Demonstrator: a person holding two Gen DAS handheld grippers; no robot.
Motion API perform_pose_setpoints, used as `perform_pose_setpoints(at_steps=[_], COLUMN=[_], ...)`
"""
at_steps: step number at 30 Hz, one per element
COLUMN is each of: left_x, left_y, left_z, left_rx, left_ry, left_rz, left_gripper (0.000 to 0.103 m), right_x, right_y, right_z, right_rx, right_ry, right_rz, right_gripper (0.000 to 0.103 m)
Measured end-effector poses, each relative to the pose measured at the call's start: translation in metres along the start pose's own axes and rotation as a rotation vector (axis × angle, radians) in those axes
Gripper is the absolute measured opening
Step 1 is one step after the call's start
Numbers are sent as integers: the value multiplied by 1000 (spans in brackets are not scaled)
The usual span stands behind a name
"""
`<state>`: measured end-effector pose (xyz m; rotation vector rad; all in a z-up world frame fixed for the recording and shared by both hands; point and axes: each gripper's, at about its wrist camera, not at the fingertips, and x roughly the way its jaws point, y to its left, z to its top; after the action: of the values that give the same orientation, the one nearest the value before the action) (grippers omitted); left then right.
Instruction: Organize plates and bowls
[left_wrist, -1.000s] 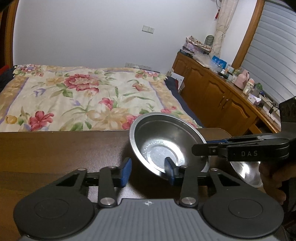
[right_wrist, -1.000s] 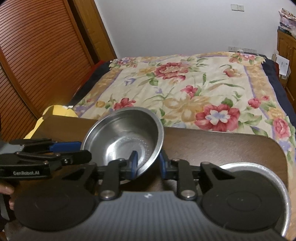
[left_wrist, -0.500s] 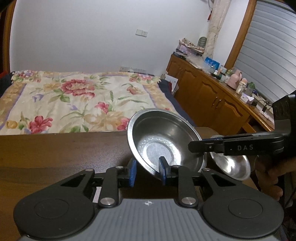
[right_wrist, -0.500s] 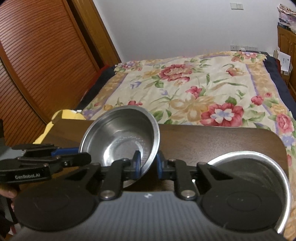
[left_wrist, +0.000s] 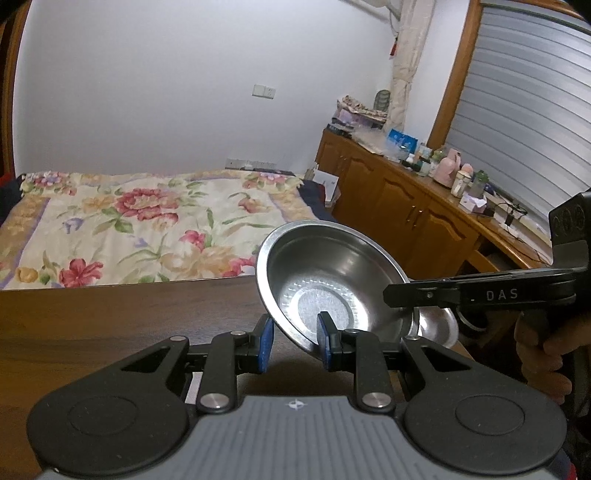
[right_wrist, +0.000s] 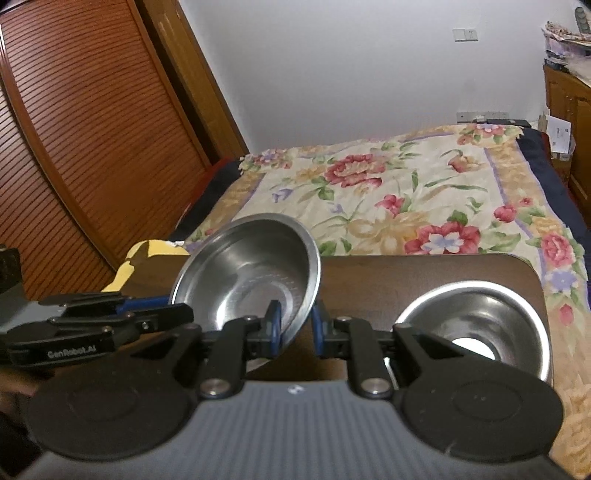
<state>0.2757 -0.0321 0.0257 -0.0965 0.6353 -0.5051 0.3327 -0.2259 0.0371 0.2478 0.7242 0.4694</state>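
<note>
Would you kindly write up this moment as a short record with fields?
Held item: steel bowl, tilted, gripped at its rim from two sides
Left claw: shut on the steel bowl, one finger inside, one outside
Right claw: shut on the steel bowl's rim
Second bowl: upright on the wooden table, apart from the held one
Background: bed with a floral cover

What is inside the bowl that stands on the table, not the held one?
Nothing shows inside the bowl: only bare steel with a bright reflection on its bottom. Its near part is covered by the right gripper, so I cannot see there.
</note>
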Motion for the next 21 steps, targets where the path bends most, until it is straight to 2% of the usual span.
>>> perform_pose_setpoints(at_steps=[12, 21], left_x=[-38, -65], left_y=[-24, -39], left_z=[-21, -49], left_rx=[68, 75], left_ry=[-26, -23], left_rz=[-5, -24], left_gripper=[27, 27], right_x=[-31, -52], right_y=[10, 18], right_z=[-24, -51], right_rx=[18, 26], right_ry=[-42, -48], right_rz=[-9, -4], right_gripper=[19, 19])
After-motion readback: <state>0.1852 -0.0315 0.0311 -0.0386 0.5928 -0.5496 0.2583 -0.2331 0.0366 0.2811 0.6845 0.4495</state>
